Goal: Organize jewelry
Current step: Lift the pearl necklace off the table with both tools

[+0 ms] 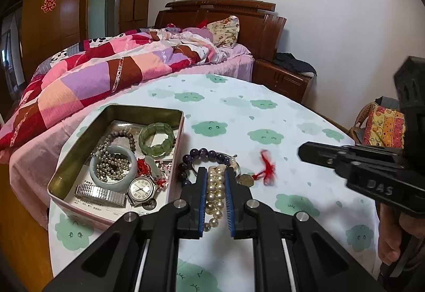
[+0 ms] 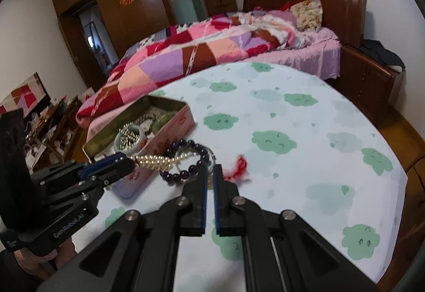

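Left fingers (image 1: 215, 172) clench pearl strands (image 1: 214, 191); right fingers (image 2: 210, 168) seemingly released beside tin (image 1: 117, 108).

Your pearl strand (image 1: 215, 195), cream and looped in several rows, lay bunched on the surface just beside the tin (image 1: 66, 159), crossing the ring of dark purple beads (image 1: 204, 152). A brass coin charm (image 1: 245, 180) with a red tassel (image 1: 267, 167) sat right of them. Your open tin held a pale jade bangle (image 1: 95, 172), a green stone bracelet (image 1: 156, 139), a silver bead chain (image 1: 111, 162), a brown bead bracelet (image 1: 124, 135) and a steel wristwatch (image 1: 139, 187).
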Motion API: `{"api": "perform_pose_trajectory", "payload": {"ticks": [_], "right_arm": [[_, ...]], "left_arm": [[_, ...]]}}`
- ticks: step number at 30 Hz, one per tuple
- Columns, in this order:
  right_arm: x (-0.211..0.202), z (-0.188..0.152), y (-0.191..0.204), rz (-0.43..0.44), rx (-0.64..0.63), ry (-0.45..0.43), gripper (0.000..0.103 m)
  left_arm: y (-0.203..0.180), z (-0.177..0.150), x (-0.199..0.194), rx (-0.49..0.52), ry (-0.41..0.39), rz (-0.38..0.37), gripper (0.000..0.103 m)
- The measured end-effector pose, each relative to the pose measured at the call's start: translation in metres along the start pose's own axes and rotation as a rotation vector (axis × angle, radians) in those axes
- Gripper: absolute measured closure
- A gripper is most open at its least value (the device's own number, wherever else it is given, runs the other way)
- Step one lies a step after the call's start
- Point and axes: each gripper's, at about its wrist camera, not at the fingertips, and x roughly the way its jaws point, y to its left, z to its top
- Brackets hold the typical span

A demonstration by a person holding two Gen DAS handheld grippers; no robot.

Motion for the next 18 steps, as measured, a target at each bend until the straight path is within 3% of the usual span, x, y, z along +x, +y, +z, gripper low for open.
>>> {"api": "perform_pose_trajectory", "payload": {"ticks": [3, 4, 5, 7, 10, 11, 15, 16, 17, 18], "right_arm": [[0.015, 0.001, -0.004, -0.053, -0.007, 0.017, 0.087], [0.022, 0.001, -0.007, -0.062, -0.002, 0.035, 0.075], [0.029, 0.000, -0.010, -0.066, -0.002, 0.051, 0.070], [0.040, -0.003, -0.011, -0.103, -0.010, 0.075, 0.070], [0.056, -0.007, -0.015, -0.120, -0.003, 0.114, 0.055], [0.059, -0.007, -0.016, -0.118, 0.001, 0.116, 0.055], [0.071, -0.006, -0.018, -0.111, 0.005, 0.137, 0.056], [0.073, -0.006, -0.018, -0.105, 0.010, 0.142, 0.068], [0.074, -0.007, -0.019, -0.103, 0.011, 0.150, 0.094], [0.076, -0.008, -0.019, -0.108, 0.006, 0.158, 0.096]], "left_arm": [[0.000, -0.003, 0.005, -0.006, 0.011, 0.007, 0.091], [0.000, -0.003, 0.006, -0.008, 0.012, 0.009, 0.091], [0.001, -0.002, 0.007, -0.011, 0.007, 0.016, 0.091], [0.000, 0.001, 0.010, -0.003, -0.007, 0.027, 0.091], [-0.001, 0.009, 0.016, 0.009, -0.020, 0.031, 0.091], [-0.001, 0.011, 0.017, 0.014, -0.021, 0.028, 0.091], [0.000, 0.013, 0.024, 0.021, -0.014, 0.024, 0.091], [0.000, 0.013, 0.026, 0.020, -0.013, 0.025, 0.091], [0.001, 0.014, 0.027, 0.018, -0.011, 0.025, 0.091], [0.002, 0.014, 0.027, 0.018, -0.011, 0.025, 0.091]]}}
